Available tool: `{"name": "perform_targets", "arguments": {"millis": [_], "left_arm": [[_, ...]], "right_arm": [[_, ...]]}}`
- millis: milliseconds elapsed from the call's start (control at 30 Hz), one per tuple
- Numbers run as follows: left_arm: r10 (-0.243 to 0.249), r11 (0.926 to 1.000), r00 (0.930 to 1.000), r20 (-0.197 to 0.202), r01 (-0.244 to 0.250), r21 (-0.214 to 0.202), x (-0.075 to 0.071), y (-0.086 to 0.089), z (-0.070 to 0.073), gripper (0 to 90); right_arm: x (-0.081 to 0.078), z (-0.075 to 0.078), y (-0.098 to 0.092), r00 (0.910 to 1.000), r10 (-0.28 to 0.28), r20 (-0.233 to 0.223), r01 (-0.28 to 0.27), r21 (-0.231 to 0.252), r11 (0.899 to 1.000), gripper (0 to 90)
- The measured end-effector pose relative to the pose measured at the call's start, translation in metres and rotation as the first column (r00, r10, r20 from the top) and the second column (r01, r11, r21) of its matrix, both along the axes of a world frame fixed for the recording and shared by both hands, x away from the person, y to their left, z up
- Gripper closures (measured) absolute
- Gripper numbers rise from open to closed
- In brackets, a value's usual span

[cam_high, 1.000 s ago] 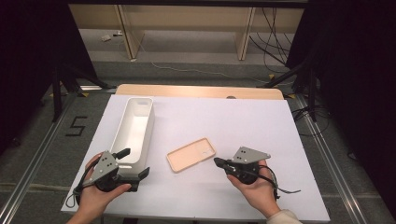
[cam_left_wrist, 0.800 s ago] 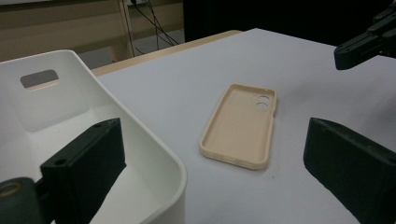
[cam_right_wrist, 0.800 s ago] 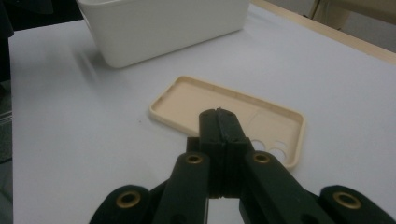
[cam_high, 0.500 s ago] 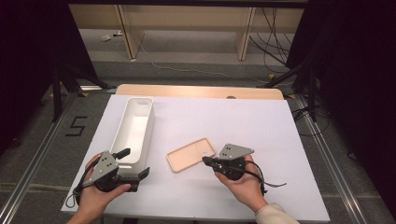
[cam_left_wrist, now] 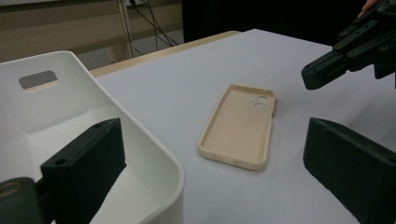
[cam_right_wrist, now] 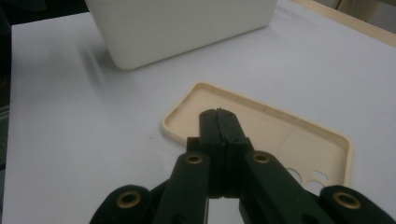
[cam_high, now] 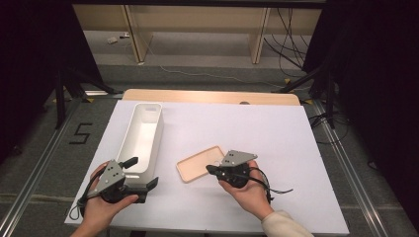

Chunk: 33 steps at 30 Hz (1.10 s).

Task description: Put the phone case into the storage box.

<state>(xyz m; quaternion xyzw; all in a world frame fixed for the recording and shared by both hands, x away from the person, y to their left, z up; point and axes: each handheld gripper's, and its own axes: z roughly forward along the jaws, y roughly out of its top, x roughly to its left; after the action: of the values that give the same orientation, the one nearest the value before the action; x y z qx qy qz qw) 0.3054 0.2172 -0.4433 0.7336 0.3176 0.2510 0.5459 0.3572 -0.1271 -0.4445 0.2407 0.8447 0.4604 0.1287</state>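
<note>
Right hand-held gripper (cam_high: 213, 170) sits at the near right edge of the phone case (cam_high: 201, 163), with its jaws pressed fully together and nothing between them. In the right gripper view the closed tips (cam_right_wrist: 219, 122) hang over the case's open inner face, near the middle of its width; whether they touch the case cannot be told.

The phone case lies flat on the white worktop (cam_high: 276, 133), cavity side up, roughly at the centre of the near half. Its long axis runs diagonally, from near-left to far-right in the high view, with the camera cut-outs at the far-right end, close beside the right hand-held gripper. The case lies directly ahead of that gripper's jaws, so the right hand is clearly the nearer one.

Left hand-held gripper (cam_high: 141, 174) rests at the near end of the white bin (cam_high: 143, 136), jaws spread wide and empty. In the left gripper view one jaw stands in front of the bin's near wall and the other over bare worktop, with the case well apart between them.

Judgement: any grasp of the case by the right hand-held gripper requires the jaws to open first, then straddle a side wall.
</note>
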Motion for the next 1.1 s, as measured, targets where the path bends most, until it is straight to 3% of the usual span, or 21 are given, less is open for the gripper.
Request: {"name": "perform_targets", "arguments": {"millis": [1100], "left_arm": [[-0.001,1.0000,1.0000,0.001,0.001,-0.004,-0.001,0.000,0.001,5.1]], "right_arm": [[0.016,-0.013,0.038,0.9984,0.039,-0.041,-0.040,-0.034,0.999,90.0]]}}
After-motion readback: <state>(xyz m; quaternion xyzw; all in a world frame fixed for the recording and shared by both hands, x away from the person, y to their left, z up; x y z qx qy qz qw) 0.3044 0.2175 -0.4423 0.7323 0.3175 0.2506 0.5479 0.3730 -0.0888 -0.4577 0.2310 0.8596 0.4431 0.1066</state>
